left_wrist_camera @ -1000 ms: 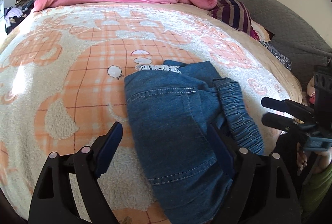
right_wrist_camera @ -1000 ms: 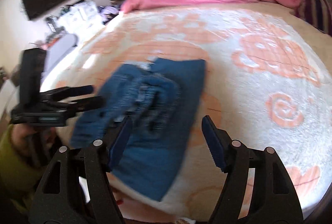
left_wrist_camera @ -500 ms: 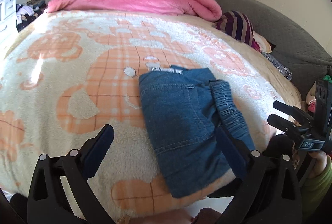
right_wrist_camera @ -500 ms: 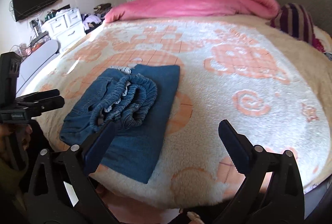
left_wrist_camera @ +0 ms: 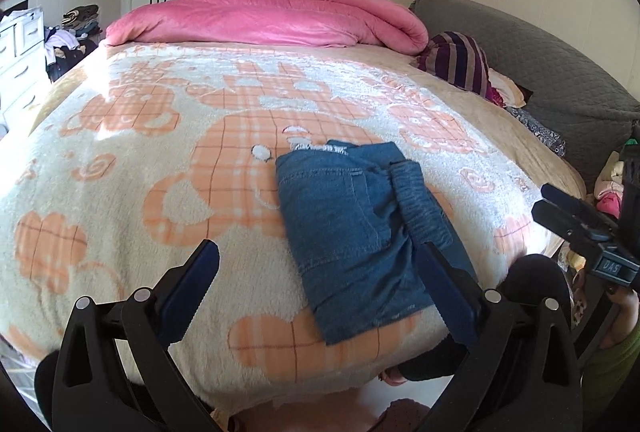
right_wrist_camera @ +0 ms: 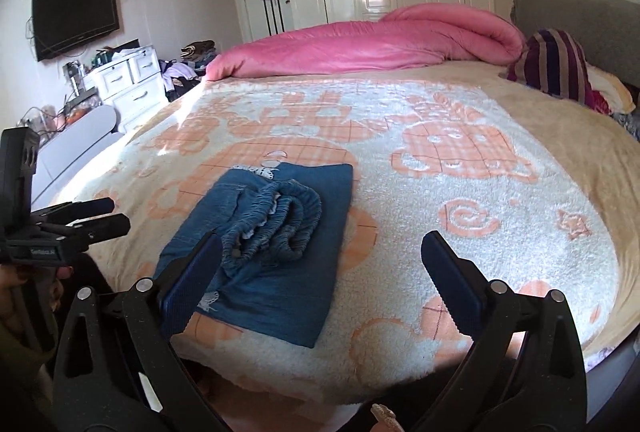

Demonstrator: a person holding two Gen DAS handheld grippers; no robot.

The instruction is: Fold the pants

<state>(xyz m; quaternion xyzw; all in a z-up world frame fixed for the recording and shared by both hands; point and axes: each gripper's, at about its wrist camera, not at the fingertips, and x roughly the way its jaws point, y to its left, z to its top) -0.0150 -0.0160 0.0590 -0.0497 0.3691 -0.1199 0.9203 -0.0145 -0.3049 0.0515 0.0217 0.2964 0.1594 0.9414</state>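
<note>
Folded pants [left_wrist_camera: 352,228] on blanket [left_wrist_camera: 160,152] — pink duvet [left_wrist_camera: 264,18], striped pillow [left_wrist_camera: 460,62] well apart.

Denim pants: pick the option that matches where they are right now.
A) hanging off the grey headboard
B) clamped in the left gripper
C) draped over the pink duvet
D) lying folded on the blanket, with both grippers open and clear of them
D: the denim pants lie folded on the blanket, while the left gripper and right gripper are both open and hold nothing.
</note>
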